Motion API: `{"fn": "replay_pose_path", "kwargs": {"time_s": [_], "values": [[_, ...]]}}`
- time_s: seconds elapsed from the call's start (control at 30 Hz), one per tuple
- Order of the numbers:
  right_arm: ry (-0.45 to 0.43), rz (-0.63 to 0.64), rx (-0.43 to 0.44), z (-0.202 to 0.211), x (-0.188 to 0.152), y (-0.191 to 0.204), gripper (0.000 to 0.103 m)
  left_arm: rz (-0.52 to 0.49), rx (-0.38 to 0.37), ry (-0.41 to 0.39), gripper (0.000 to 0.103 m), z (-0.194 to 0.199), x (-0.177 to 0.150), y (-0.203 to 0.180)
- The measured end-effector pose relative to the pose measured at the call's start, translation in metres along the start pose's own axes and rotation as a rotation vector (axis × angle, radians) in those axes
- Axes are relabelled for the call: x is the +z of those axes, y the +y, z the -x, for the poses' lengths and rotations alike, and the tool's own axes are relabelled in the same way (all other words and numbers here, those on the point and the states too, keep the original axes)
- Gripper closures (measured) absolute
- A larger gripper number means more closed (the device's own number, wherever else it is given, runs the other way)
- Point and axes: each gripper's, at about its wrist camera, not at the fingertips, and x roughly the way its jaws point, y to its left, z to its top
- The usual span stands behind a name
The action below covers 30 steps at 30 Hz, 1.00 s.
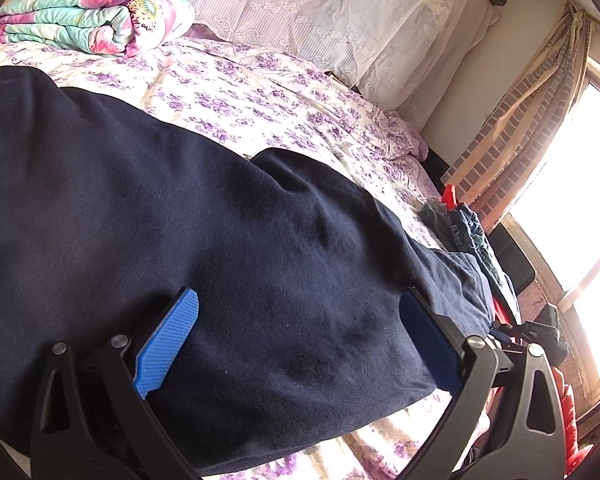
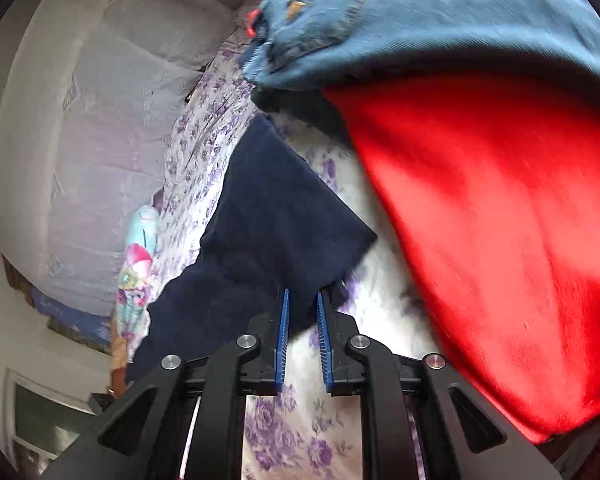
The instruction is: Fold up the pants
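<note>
Dark navy pants point(image 1: 180, 200) lie spread over the purple-flowered bed sheet point(image 1: 260, 92). My left gripper point(image 1: 299, 294) stands wide open over them near the bed's front edge, its blue pads point(image 1: 168, 344) apart with the cloth lying flat between them. In the right wrist view a narrower part of the pants point(image 2: 276, 208) stretches away from me across the sheet point(image 2: 292, 420). There my right gripper point(image 2: 303, 294) has its pads close together with the near corner of the navy cloth pinched between the tips.
A red garment point(image 2: 500, 240) and blue jeans point(image 2: 420, 20) lie heaped just right of my right gripper. More clothes point(image 1: 468, 228) pile at the bed's right edge by the bright window point(image 1: 580, 200). A folded flowered quilt point(image 1: 92, 20) rests at the far side by the lace-covered backrest point(image 1: 340, 12).
</note>
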Motion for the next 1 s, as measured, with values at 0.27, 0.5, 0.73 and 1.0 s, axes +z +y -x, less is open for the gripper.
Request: {"fn": "replay_pose_path", "kwargs": {"time_s": [0.27,0.5,0.73,1.0], "values": [[-0.031,0.069,-0.026,-0.024,0.001,0.012,0.044,-0.002,0.002,0.003,0.005,0.000,0.000,-0.001],[-0.179,0.277,0.076,-0.009,0.028,0.067,0.087,-0.020,0.035,0.025,0.005,-0.002,0.000,-0.004],[-0.005,0.347,-0.177,-0.008,0.000,0.025,0.082,-0.041,0.063,0.040,0.005,-0.004,0.000,-0.006],[-0.410,0.445,-0.221,0.076,0.030,0.072,0.067,-0.068,0.174,-0.070,0.005,0.041,0.002,0.002]]}}
